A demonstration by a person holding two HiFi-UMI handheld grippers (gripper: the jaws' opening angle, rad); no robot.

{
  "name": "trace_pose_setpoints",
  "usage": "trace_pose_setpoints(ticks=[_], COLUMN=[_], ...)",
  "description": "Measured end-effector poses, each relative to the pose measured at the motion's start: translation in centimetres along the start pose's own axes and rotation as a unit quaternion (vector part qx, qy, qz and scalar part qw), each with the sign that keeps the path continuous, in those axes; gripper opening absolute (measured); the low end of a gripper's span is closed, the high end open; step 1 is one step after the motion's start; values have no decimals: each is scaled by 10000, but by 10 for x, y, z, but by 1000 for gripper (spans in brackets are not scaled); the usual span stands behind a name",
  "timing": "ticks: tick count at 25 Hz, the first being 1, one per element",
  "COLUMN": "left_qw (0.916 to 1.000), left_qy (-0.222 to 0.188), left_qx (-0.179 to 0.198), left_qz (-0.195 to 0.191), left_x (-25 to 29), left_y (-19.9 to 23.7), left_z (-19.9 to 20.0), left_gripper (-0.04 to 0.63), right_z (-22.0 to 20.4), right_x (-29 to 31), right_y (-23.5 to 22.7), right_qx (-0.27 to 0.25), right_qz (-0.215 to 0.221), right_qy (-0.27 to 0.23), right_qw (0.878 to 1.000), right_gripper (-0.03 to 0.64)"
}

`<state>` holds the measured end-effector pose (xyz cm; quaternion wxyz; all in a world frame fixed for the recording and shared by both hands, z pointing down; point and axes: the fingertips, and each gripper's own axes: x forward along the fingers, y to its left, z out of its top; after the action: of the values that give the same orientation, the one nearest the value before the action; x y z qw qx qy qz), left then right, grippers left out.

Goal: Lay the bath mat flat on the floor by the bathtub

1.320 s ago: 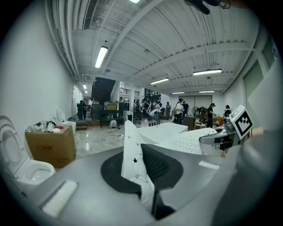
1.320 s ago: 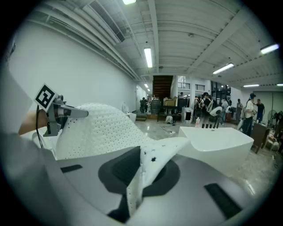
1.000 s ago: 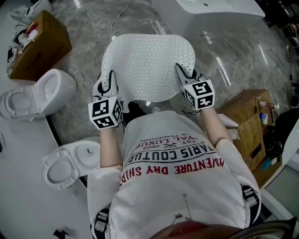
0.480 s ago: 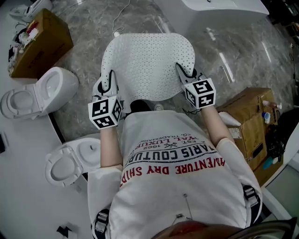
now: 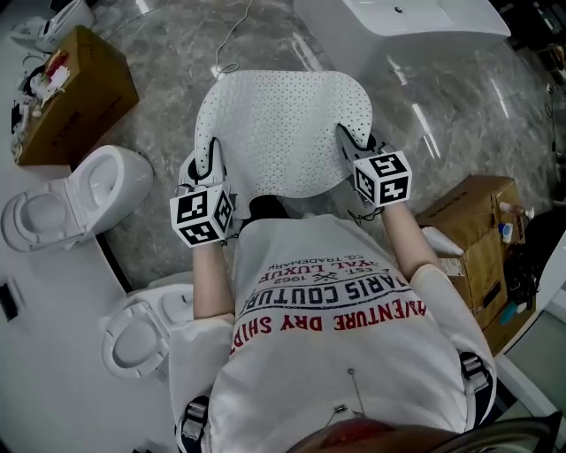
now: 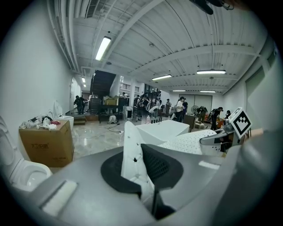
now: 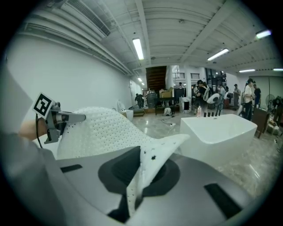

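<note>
Marble floor [image 5: 442, 97]: one bath mat [image 5: 279, 124], bathtub [image 5: 416, 22]; two toilets [image 5: 80, 190] [image 5: 146, 327], two boxes [image 5: 71, 93] [image 5: 473, 239].

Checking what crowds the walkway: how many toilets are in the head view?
2. One toilet is at the left edge; the other toilet is at lower left. The white shape in the top-left corner may be a third.
</note>
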<state>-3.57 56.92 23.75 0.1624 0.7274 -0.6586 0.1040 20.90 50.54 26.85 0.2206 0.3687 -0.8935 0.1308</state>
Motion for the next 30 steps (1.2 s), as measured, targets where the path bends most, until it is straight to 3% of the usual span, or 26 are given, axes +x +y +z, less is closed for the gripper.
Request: trace_pose_setpoints(ticks=[11,17,23,30], left_qw=[9990,9985,9985,9984], left_qy=[-100,-66,171,349], left_qx=[-178,-140,-261,-136], left_qz=[-387,-530,-458,-418], left_x=[107,155,207,298], left_y=[162,227,259,262], left_z=[63,99,103,128], left_gripper=[21,21,21,21], right_z=[94,140,154,182], right_x=[158,225,277,349], right_y=[20,29,8,-60], right_qx=[-40,-86,-105,271], right_qz=[-353,-448,-363,-139], right_qy=[207,243,447,381], right_qw=[9992,9987,9983,9988], right_gripper=[12,12,12,12])
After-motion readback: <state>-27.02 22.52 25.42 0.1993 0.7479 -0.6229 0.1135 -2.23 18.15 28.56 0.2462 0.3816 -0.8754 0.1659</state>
